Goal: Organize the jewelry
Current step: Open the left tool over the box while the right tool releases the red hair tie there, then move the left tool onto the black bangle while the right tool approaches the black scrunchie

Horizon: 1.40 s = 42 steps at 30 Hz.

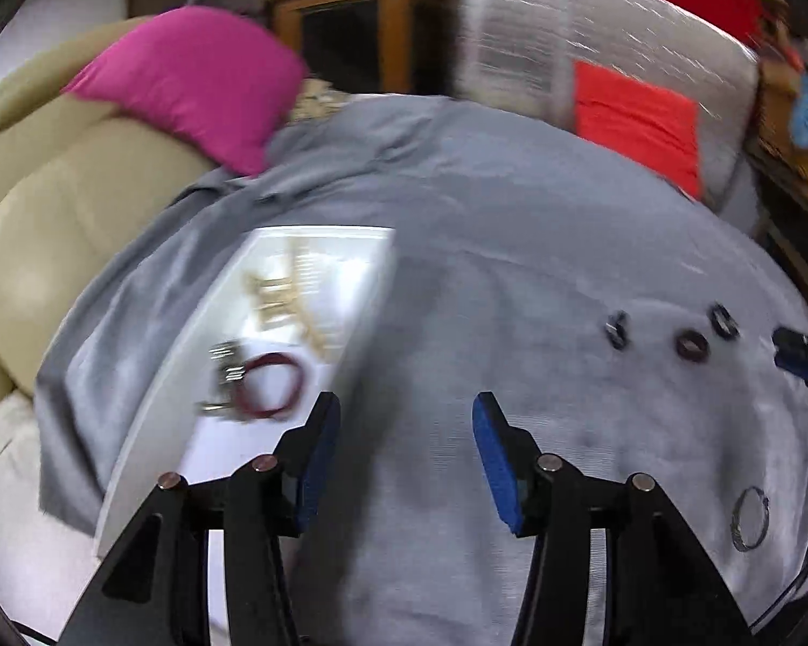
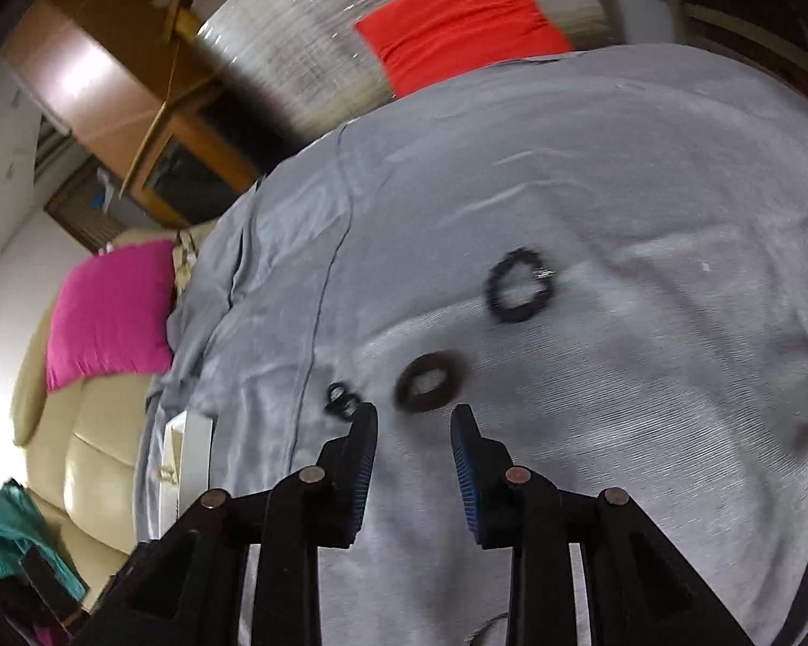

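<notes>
A: The brown ring lies loose on the grey cloth, just ahead of the right gripper, whose jaws stand partly open and empty, likely lined up to collect it.

B: And the left gripper? Jaws wide, empty, beside the white tray holding the red bracelet.

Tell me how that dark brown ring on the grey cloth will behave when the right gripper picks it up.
The brown ring lies flat on the cloth, so it probably won't roll unless tipped on edge. It looks small and thick, likely light and stiff. Lying low on soft fabric, it may slip from the open right gripper, or the fingers may snag cloth.
</notes>
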Each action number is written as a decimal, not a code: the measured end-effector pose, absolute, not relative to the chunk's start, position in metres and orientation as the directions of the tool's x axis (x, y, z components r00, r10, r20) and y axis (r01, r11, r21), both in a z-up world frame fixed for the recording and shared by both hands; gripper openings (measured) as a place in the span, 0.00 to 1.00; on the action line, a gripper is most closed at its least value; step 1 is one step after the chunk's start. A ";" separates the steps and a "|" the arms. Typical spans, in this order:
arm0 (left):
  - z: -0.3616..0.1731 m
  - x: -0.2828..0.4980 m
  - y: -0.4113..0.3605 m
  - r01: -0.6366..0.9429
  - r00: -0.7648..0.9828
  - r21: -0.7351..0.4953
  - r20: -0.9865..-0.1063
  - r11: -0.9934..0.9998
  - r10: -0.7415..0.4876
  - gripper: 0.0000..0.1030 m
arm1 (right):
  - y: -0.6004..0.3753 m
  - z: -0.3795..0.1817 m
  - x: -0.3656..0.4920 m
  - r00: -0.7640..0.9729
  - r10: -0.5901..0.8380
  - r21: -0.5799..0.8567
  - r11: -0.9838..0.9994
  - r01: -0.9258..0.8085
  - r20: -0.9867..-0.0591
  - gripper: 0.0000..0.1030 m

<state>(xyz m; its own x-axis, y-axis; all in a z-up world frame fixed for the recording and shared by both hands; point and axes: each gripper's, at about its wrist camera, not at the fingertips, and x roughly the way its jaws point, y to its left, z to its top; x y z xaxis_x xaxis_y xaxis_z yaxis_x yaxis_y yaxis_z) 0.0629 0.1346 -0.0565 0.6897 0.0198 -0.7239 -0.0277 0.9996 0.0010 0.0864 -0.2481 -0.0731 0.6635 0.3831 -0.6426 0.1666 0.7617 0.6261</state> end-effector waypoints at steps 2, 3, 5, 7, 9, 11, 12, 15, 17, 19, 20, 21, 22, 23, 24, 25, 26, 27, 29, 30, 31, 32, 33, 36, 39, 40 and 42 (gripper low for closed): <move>-0.059 0.069 0.113 0.014 0.683 0.016 -0.730 1.000 0.002 0.50 | -0.262 -0.081 0.083 0.672 0.382 0.640 0.748 0.179 -0.634 0.30; -0.061 0.072 0.101 0.035 0.681 0.023 -0.732 0.999 -0.007 0.50 | -0.268 -0.085 0.083 0.671 0.379 0.641 0.744 0.189 -0.637 0.30; -0.062 0.076 0.081 0.069 0.675 0.023 -0.737 0.997 -0.030 0.50 | -0.275 -0.091 0.083 0.664 0.384 0.647 0.736 0.200 -0.642 0.30; -0.065 0.080 0.064 0.101 0.665 0.008 -0.744 0.995 -0.061 0.50 | -0.280 -0.093 0.084 0.659 0.380 0.639 0.742 0.202 -0.649 0.30; -0.067 0.084 0.049 0.126 0.653 -0.008 -0.752 0.992 -0.089 0.50 | -0.287 -0.094 0.084 0.664 0.371 0.635 0.745 0.204 -0.649 0.30; -0.070 0.087 0.034 0.147 0.641 -0.023 -0.759 0.989 -0.112 0.50 | -0.299 -0.097 0.083 0.663 0.373 0.642 0.735 0.216 -0.649 0.30; -0.071 0.089 0.026 0.158 0.636 -0.026 -0.762 0.987 -0.122 0.50 | -0.305 -0.099 0.084 0.663 0.374 0.649 0.727 0.225 -0.649 0.30; -0.074 0.091 0.007 0.194 0.631 -0.015 -0.764 0.981 -0.137 0.50 | -0.320 -0.104 0.086 0.658 0.389 0.670 0.703 0.240 -0.645 0.30; -0.075 0.091 -0.005 0.228 0.627 -0.012 -0.763 0.974 -0.156 0.50 | -0.325 -0.105 0.085 0.653 0.391 0.669 0.702 0.243 -0.648 0.30; -0.074 0.090 -0.015 0.253 0.624 -0.004 -0.764 0.968 -0.166 0.50 | -0.328 -0.106 0.084 0.644 0.398 0.668 0.704 0.241 -0.653 0.30; -0.075 0.090 -0.018 0.267 0.618 -0.006 -0.766 0.964 -0.176 0.50 | -0.329 -0.107 0.083 0.639 0.402 0.667 0.706 0.240 -0.656 0.30; -0.075 0.089 -0.022 0.288 0.606 -0.018 -0.771 0.957 -0.197 0.50 | -0.331 -0.107 0.081 0.635 0.404 0.665 0.707 0.240 -0.659 0.30; -0.076 0.087 -0.027 0.332 0.575 -0.053 -0.780 0.942 -0.246 0.50 | -0.333 -0.108 0.079 0.633 0.405 0.665 0.707 0.240 -0.660 0.30; -0.077 0.085 -0.031 0.372 0.544 -0.084 -0.787 0.924 -0.290 0.50 | -0.335 -0.108 0.077 0.632 0.409 0.667 0.706 0.238 -0.658 0.30; -0.078 0.081 -0.036 0.412 0.517 -0.100 -0.792 0.906 -0.323 0.50 | -0.337 -0.108 0.074 0.633 0.409 0.667 0.706 0.236 -0.657 0.30; -0.078 0.078 -0.040 0.439 0.503 -0.101 -0.795 0.893 -0.338 0.50 | -0.338 -0.108 0.073 0.633 0.406 0.664 0.709 0.237 -0.659 0.30; -0.079 0.072 -0.045 0.484 0.482 -0.102 -0.798 0.869 -0.362 0.50 | -0.340 -0.108 0.071 0.633 0.400 0.659 0.713 0.239 -0.663 0.30; -0.079 0.068 -0.050 0.515 0.463 -0.108 -0.800 0.850 -0.382 0.50 | -0.342 -0.109 0.070 0.632 0.399 0.658 0.713 0.242 -0.664 0.30; -0.081 0.058 -0.056 0.576 0.415 -0.131 -0.803 0.807 -0.427 0.50 | -0.345 -0.111 0.068 0.632 0.406 0.671 0.698 0.252 -0.660 0.30; -0.084 0.051 -0.061 0.611 0.377 -0.149 -0.809 0.777 -0.451 0.50 | -0.346 -0.112 0.068 0.633 0.410 0.678 0.689 0.256 -0.656 0.30; -0.086 0.048 -0.064 0.629 0.350 -0.160 -0.815 0.761 -0.461 0.50 | -0.346 -0.112 0.068 0.635 0.413 0.683 0.683 0.259 -0.653 0.30; -0.089 0.045 -0.068 0.642 0.324 -0.171 -0.824 0.748 -0.465 0.50 | -0.345 -0.111 0.069 0.636 0.413 0.684 0.682 0.258 -0.652 0.30; -0.094 0.041 -0.071 0.647 0.303 -0.178 -0.833 0.742 -0.464 0.50 | -0.344 -0.110 0.069 0.636 0.413 0.682 0.685 0.254 -0.652 0.30; -0.105 0.034 -0.076 0.654 0.257 -0.192 -0.853 0.732 -0.454 0.49 | -0.335 -0.107 0.071 0.635 0.413 0.672 0.703 0.233 -0.653 0.30; -0.115 0.031 -0.080 0.652 0.233 -0.196 -0.868 0.733 -0.439 0.40 | -0.329 -0.104 0.072 0.637 0.413 0.667 0.711 0.222 -0.651 0.30; -0.117 0.031 -0.081 0.648 0.221 -0.205 -0.870 0.733 -0.440 0.33 | -0.328 -0.104 0.072 0.638 0.416 0.671 0.708 0.221 -0.648 0.30; -0.122 0.032 -0.085 0.645 0.212 -0.210 -0.875 0.735 -0.436 0.24 | -0.327 -0.104 0.073 0.641 0.416 0.674 0.704 0.222 -0.645 0.30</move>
<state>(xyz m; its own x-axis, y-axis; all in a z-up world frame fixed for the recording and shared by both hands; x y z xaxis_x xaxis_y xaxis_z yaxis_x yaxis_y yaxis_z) 0.0321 -0.0846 -0.1218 0.2115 -0.4358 -0.8748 0.6447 0.7349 -0.2103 0.0728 -0.3272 -0.1043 0.6411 0.4157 -0.6451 0.2219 0.7043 0.6743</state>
